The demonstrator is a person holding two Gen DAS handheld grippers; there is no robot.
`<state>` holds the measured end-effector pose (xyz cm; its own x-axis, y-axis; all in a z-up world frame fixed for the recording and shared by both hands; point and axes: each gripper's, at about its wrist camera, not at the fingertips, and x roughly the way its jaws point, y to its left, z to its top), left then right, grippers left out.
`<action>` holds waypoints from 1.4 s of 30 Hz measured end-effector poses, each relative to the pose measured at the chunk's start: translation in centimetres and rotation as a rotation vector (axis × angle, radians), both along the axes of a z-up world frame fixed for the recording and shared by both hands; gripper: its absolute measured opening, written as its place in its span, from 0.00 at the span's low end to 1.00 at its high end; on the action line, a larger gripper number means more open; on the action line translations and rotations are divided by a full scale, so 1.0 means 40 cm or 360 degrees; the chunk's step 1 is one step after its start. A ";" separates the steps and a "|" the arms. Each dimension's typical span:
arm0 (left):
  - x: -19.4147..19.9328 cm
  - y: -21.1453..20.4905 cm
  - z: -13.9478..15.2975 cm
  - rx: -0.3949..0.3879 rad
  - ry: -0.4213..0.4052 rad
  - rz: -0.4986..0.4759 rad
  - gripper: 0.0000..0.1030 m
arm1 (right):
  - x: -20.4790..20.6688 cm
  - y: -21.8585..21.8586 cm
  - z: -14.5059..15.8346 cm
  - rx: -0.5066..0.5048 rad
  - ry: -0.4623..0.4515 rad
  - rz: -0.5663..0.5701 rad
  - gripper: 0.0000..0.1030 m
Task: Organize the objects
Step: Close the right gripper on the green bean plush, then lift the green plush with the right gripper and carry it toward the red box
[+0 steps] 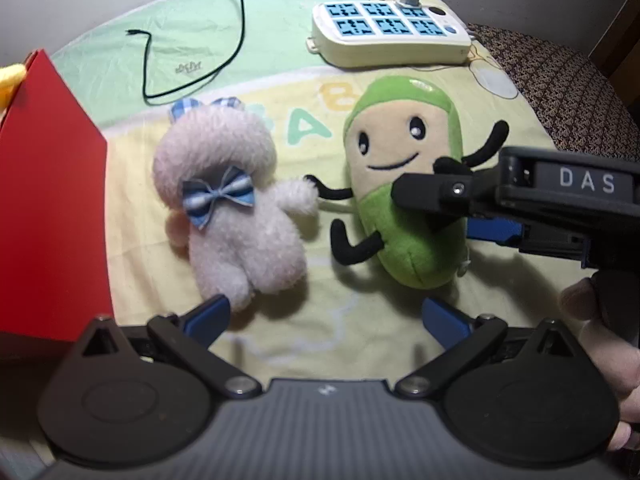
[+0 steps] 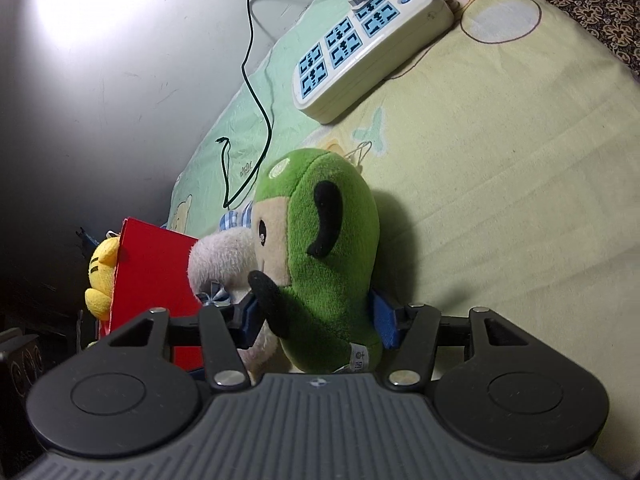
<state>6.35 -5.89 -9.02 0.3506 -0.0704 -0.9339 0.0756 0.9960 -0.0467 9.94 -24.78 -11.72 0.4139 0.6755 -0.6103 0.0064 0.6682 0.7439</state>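
Observation:
A green bean-shaped plush (image 1: 404, 184) with a smiling face and black limbs lies on the bed cover. A white fluffy plush (image 1: 236, 208) with a blue bow lies to its left. My right gripper (image 2: 316, 320) straddles the green plush (image 2: 328, 264), one blue pad on each side of its lower body, touching it. In the left wrist view the right gripper (image 1: 448, 212) reaches in from the right over the plush. My left gripper (image 1: 326, 320) is open and empty, just in front of the two plush toys.
A red box (image 1: 48, 216) stands at the left with a yellow plush (image 2: 102, 276) behind it. A white power strip (image 1: 390, 34) with plugs and a black cable (image 1: 192, 80) lies at the back. A wall rises behind the bed.

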 end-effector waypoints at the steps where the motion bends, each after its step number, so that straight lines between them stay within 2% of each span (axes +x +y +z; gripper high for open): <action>1: -0.003 -0.002 -0.001 0.0000 0.0002 -0.0006 0.99 | -0.008 -0.002 -0.001 0.0006 0.0006 -0.0003 0.56; 21: -0.076 -0.001 -0.004 -0.0023 0.0023 -0.0092 0.99 | -0.137 0.003 0.005 -0.0003 0.0047 -0.0008 0.57; 32: -0.059 -0.008 -0.001 -0.0033 -0.0021 -0.0089 0.96 | -0.124 -0.017 0.043 -0.0017 -0.0055 -0.0081 0.58; 42: -0.040 -0.022 -0.015 -0.0067 0.0003 -0.0121 0.95 | -0.088 -0.005 0.031 -0.0047 -0.0062 -0.0099 0.58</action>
<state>4.76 -6.77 -9.61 0.3411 -0.1362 -0.9301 0.1510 0.9845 -0.0888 6.41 -24.97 -10.46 0.4780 0.6296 -0.6124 0.0201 0.6892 0.7243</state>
